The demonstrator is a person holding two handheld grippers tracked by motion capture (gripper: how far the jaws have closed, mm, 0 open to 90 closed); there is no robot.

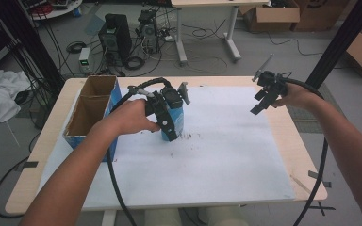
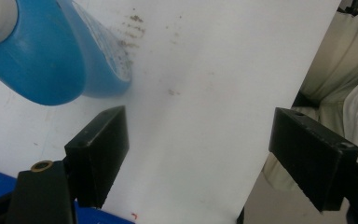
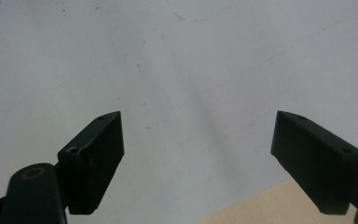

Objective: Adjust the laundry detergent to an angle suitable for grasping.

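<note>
Cardboard box (image 1: 90, 109): open, at table's left edge.
Blue bottle (image 1: 177, 120): upright on the white sheet (image 1: 226, 155), label print unreadable.
Left gripper (image 1: 166, 115): over the bottle, jaws wide, holding nothing.
Right gripper (image 1: 265, 96): raised, jaws spread, empty.

Room light dim and flat, cool cast. White sheet (image 1: 226, 150) is the brightest surface, no glare. Soft shadow just beside the blue bottle (image 2: 51, 60), which is blurred in the left gripper view. High view grainy, its corners darker. Jaws sharp in both gripper views.
</note>
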